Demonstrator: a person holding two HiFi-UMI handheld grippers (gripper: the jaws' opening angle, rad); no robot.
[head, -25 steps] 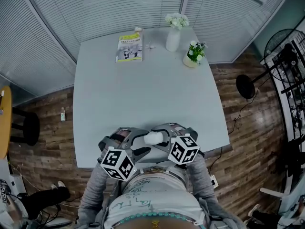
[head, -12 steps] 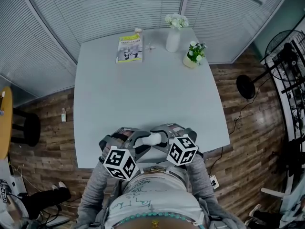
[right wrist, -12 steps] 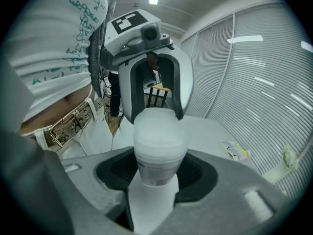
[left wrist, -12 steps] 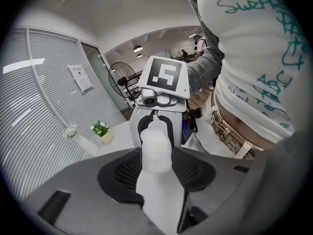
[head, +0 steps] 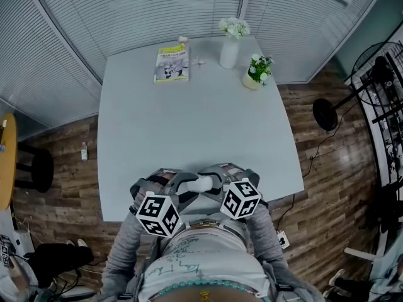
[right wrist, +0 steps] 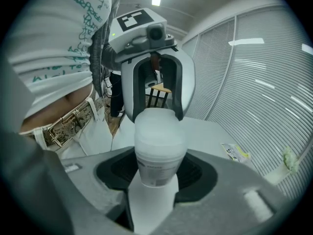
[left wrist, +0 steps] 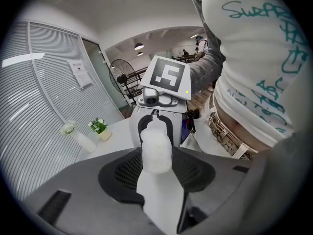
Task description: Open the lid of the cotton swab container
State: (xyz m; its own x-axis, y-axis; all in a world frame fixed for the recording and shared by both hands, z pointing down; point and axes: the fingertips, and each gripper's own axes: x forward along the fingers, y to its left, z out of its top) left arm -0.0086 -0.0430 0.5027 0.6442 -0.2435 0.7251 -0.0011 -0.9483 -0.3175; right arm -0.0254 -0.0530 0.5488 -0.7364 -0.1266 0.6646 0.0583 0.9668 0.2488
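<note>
The cotton swab container (head: 203, 182) is a small frosted white tub held in the air over the near edge of the table (head: 189, 124), lying between two grippers that face each other. My right gripper (right wrist: 156, 173) is shut on its labelled body (right wrist: 157, 151). My left gripper (left wrist: 157, 168) has just been closing and its pads now sit against the lid end (left wrist: 156, 148). In the head view the left gripper (head: 186, 184) comes in from the left and the right gripper (head: 218, 181) from the right. The seam between lid and body is hidden.
At the table's far edge lie a booklet (head: 171, 62), a white vase of flowers (head: 229, 49) and a small potted plant (head: 257, 71). A standing fan (head: 371, 61) is to the right on the wooden floor. The person's torso is right behind both grippers.
The left gripper's jaws have closed in onto the container's lid end. Both grippers and the container have otherwise kept their place.
</note>
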